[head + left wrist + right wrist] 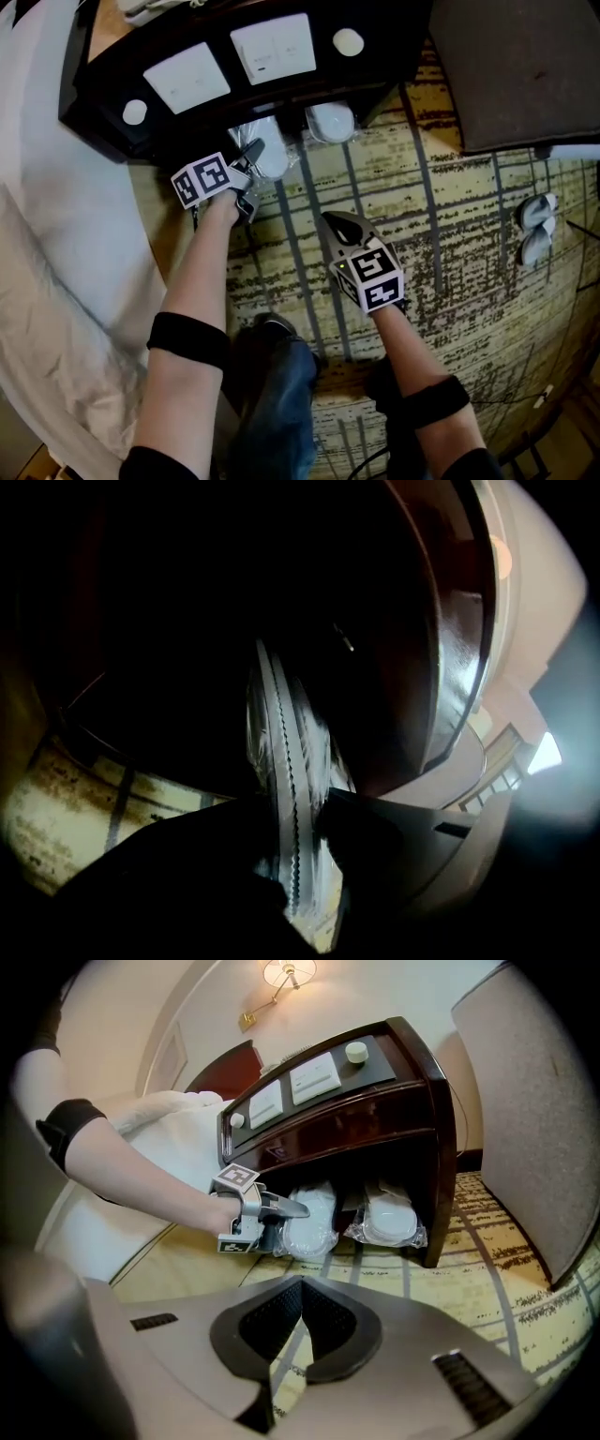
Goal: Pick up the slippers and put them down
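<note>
Clear plastic wraps each pair of white slippers, and both packs sit in the open bottom of the dark wooden nightstand (375,1119), side by side, long axes running front to back with their rounded ends facing out toward the patterned carpet (450,216). Your left gripper (253,173) is clamped on the left slipper pack (311,1222) at the mouth of that opening; the right slipper pack (389,1218) lies just beside it, untouched. Your left gripper view alone shows the grip itself: the pack's serrated plastic seam runs edge-on up the picture, pinched between the two jaws, with the dark cavity behind it. Your right gripper view gives the wider picture instead, showing both packs, your left forearm reaching across, and a wall lamp (289,971) above. Your right gripper (336,225) hangs over bare carpet, well apart from the nightstand, jaws pressed together on nothing. From the head view, white bedding (47,187) lies close to your left arm, a dark upholstered seat (516,66) stands at the far right, and two pale objects (536,225), too small to identify, lie on the carpet near it.
</note>
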The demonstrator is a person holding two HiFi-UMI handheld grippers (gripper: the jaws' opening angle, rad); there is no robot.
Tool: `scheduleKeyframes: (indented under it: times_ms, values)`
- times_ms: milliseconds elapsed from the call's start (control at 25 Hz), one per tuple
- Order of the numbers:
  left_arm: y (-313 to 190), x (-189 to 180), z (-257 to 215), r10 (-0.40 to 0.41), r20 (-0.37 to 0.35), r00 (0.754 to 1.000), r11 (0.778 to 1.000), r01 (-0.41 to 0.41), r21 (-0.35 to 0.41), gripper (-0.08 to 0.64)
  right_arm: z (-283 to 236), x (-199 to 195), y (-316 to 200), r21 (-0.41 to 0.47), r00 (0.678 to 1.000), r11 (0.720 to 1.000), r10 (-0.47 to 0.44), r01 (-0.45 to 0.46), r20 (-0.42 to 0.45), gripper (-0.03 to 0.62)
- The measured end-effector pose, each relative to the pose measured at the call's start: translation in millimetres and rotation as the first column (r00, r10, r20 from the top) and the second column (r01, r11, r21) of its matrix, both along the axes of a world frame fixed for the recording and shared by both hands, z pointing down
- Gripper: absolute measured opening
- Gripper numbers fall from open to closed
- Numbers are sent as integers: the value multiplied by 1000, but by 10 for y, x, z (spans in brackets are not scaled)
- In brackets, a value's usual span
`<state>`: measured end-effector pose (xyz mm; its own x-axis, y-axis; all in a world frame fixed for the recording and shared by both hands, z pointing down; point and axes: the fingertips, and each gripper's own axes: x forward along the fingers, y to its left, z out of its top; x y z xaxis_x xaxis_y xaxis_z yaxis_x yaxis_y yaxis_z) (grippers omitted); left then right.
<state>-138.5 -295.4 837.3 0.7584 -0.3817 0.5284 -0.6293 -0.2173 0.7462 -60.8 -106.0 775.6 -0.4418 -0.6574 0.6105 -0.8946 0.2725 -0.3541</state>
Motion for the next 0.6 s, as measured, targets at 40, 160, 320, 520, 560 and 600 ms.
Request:
scheduleKeyframes:
  times_ms: [40, 160, 320, 520, 560, 600]
  values:
    - [-56, -4, 6, -25, -16, 1000, 1000, 25, -2, 107, 37, 3, 14, -1, 1000, 1000, -1, 1, -1, 3]
    - [-189, 3, 48, -97, -65, 993, 995, 95, -29, 109, 132, 13, 55, -4, 1000, 1000, -3, 3, -4, 3]
    - [-329, -32, 114, -181, -101, 978, 983, 176, -61, 109, 206, 22, 78, 0, 1000, 1000, -1, 1, -4, 3]
    - [-499, -132, 154, -299, -116, 947, 953, 290, -84, 114, 281, 102, 69, 1, 1000, 1000, 17, -17, -3, 3]
    - [-527, -154, 154, -319, -113, 941, 947, 312, -80, 118, 289, 109, 65, 1, 1000, 1000, 21, -21, -1, 3]
    - [-543, -177, 157, -331, -103, 938, 943, 326, -70, 124, 294, 105, 62, 2, 1000, 1000, 23, -23, 1, 3]
